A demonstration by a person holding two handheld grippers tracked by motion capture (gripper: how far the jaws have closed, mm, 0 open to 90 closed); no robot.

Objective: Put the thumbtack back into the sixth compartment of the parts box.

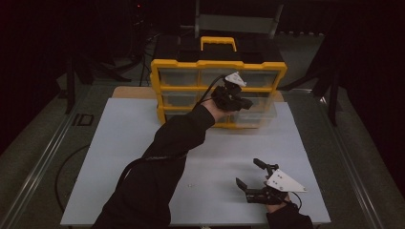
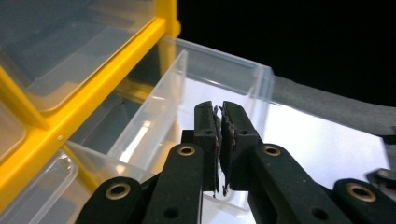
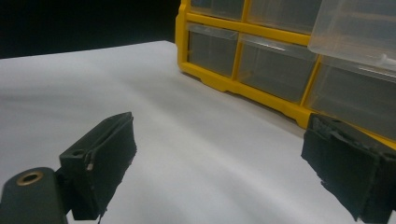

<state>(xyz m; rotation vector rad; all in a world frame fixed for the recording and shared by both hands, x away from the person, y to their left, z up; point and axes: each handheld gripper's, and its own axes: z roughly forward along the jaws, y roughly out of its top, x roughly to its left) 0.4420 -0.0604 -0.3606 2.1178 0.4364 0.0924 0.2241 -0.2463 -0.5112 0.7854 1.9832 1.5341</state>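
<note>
white tabletop (image 1: 143,157), dark room; left gripper (image 2: 220,122) pressed together over pulled-out drawer (image 2: 219,79); right gripper (image 1: 252,175) spread.

A clear plastic drawer (image 2: 205,74) stands pulled out of the yellow organizer (image 1: 218,66).

Counter (image 1: 143,143): pale, flat top.
Bears a yellow drawer organiser (image 1: 217,90) at its far edge; right gripper (image 1: 257,179) near front.

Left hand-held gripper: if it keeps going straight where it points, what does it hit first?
Probably the front wall of the pulled-out clear drawer; the shut left hand-held gripper points over its inside toward that wall, though depth is unclear.
</note>
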